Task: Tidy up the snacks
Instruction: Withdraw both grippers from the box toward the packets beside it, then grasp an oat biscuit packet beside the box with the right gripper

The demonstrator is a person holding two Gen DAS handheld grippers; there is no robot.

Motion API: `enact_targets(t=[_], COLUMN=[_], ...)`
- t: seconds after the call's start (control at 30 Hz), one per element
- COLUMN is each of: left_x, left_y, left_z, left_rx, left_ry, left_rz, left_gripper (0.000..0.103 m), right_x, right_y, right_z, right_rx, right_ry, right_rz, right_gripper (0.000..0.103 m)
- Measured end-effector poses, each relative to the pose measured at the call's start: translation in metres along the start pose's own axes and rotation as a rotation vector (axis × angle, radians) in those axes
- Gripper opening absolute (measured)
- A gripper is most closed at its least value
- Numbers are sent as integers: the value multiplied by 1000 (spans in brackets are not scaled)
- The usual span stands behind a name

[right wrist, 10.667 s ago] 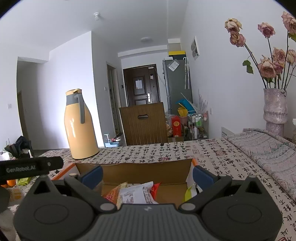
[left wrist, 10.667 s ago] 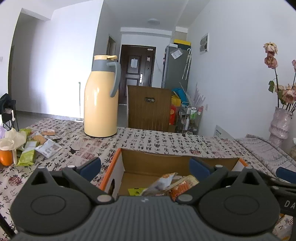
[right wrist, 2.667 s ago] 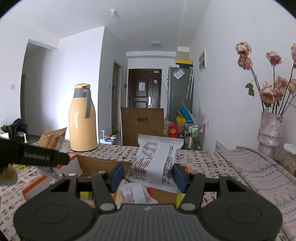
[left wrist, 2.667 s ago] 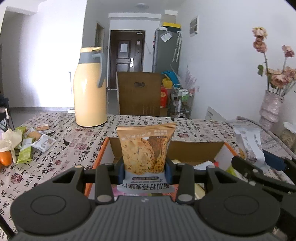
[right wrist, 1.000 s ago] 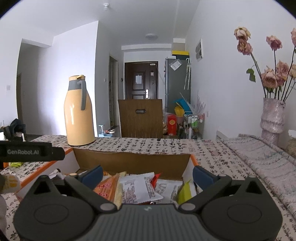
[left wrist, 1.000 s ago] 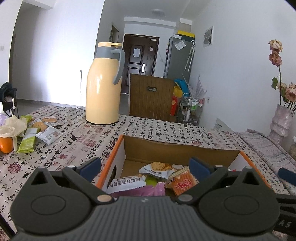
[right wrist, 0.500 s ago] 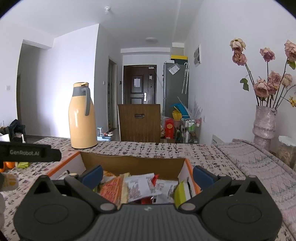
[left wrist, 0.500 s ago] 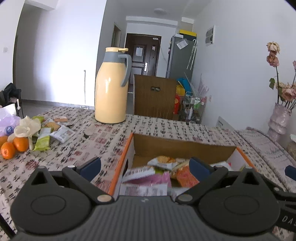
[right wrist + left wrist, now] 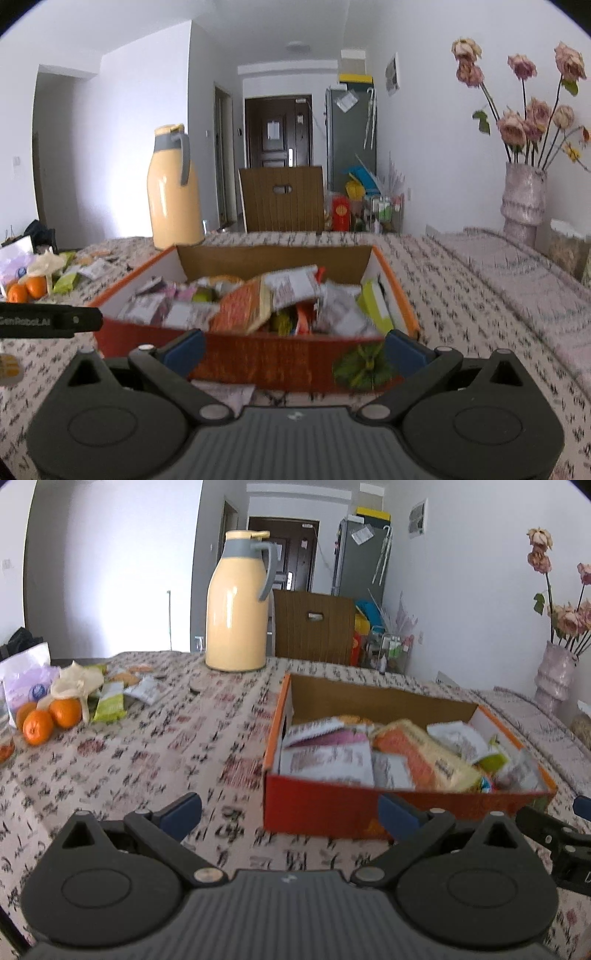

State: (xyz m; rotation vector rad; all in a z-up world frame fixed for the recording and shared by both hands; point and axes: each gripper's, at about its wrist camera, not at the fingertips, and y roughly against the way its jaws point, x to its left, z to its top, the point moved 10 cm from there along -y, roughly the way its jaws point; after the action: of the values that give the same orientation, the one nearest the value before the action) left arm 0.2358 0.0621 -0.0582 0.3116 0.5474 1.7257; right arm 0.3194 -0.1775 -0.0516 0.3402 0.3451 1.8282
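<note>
Far to the left on the table (image 9: pixel 155 760), loose snack packets (image 9: pixel 110 698) lie beside oranges (image 9: pixel 48 716), well apart from the left tongs (image 9: pixel 290 810), which gape wide and hold nothing. Ahead sits the orange cardboard box (image 9: pixel 258 356), full of snacks, its long side across both views. Right tongs (image 9: pixel 293 349) likewise stand wide open and empty, so the left pair is likely nearer the strays.

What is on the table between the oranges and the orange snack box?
Nothing but bare patterned tablecloth lies between the oranges and the snack box, as the left wrist view shows. The loose snack packets sit farther back, beside the oranges.
</note>
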Motion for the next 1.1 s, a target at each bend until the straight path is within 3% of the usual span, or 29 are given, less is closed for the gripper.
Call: enact_targets(t=[0.43, 0.97, 1.1], left_x=[12, 18, 21], left_y=[-25, -27, -27], left_z=[-31, -32, -32], left_rx=[71, 83, 90], left_ry=[38, 88, 106], left_rz=[-37, -48, -53], left_gripper=[103, 103, 103], right_x=[2, 38, 45], right_y=[-10, -59, -66], right_z=[-43, -48, -56], right_rx=[129, 292, 340], right_ry=[5, 103, 73], right_rz=[-16, 6, 17], right_gripper=[103, 103, 103])
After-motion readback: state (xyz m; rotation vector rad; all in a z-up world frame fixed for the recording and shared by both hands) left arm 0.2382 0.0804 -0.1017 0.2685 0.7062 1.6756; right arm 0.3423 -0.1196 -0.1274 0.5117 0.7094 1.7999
